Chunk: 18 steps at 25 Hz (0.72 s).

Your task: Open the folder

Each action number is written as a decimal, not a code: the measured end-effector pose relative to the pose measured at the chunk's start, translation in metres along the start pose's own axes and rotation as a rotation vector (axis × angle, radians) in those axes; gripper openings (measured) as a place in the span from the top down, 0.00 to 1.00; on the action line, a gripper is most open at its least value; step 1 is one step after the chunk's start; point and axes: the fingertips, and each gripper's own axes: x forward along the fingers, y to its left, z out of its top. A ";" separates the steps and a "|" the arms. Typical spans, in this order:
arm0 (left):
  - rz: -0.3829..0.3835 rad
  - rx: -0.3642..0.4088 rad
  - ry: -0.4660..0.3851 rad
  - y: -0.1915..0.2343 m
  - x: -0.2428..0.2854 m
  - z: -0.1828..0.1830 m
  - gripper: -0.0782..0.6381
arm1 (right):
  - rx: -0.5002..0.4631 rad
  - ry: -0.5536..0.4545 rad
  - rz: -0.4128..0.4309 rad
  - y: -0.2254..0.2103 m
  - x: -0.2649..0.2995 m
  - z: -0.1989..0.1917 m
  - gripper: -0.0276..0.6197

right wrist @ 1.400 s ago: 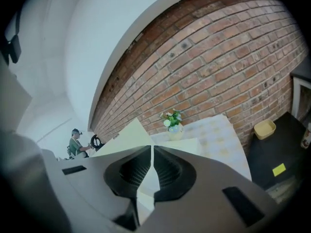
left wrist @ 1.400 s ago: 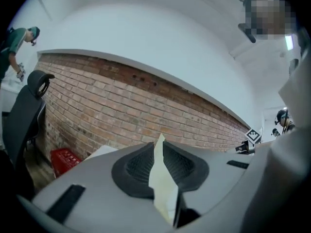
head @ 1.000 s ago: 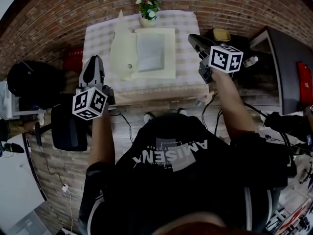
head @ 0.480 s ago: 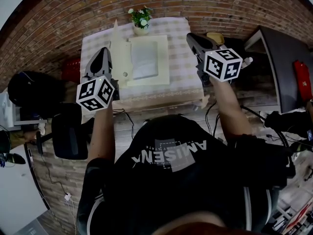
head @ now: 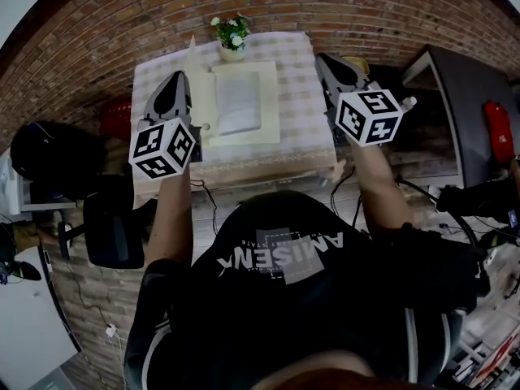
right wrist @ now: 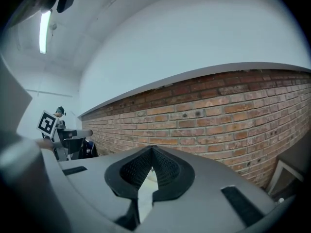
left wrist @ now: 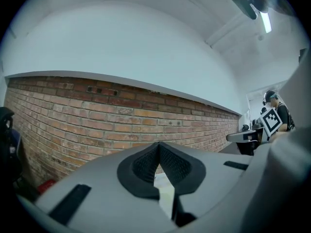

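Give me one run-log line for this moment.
folder: open on table | left claw: shut, empty | right claw: shut, empty

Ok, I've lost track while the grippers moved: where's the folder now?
In the head view the folder lies on the checked table, left of its centre, directly in front of the flower pot.

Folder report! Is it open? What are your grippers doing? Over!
Left gripper and right gripper shut, empty. Folder open, flap up. Flower pot behind it, nothing blocking.

A small table (head: 307, 96) under a checked cloth (head: 299, 128) carries a cream folder (head: 269, 108), lying open left of the tabletop's middle, and a flower pot (head: 232, 53) at its far edge
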 end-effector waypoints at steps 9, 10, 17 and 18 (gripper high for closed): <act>0.000 -0.014 0.005 0.002 0.000 0.001 0.87 | -0.010 0.002 -0.029 0.002 -0.001 0.002 0.90; 0.002 -0.011 0.002 0.002 0.000 0.002 0.88 | -0.010 0.004 -0.039 0.001 -0.001 0.001 0.90; 0.012 -0.004 0.005 0.003 -0.001 -0.003 0.88 | -0.013 0.003 -0.047 0.000 -0.002 -0.002 0.90; 0.015 -0.004 0.007 0.003 -0.001 -0.004 0.87 | -0.014 0.002 -0.045 0.001 -0.001 -0.002 0.90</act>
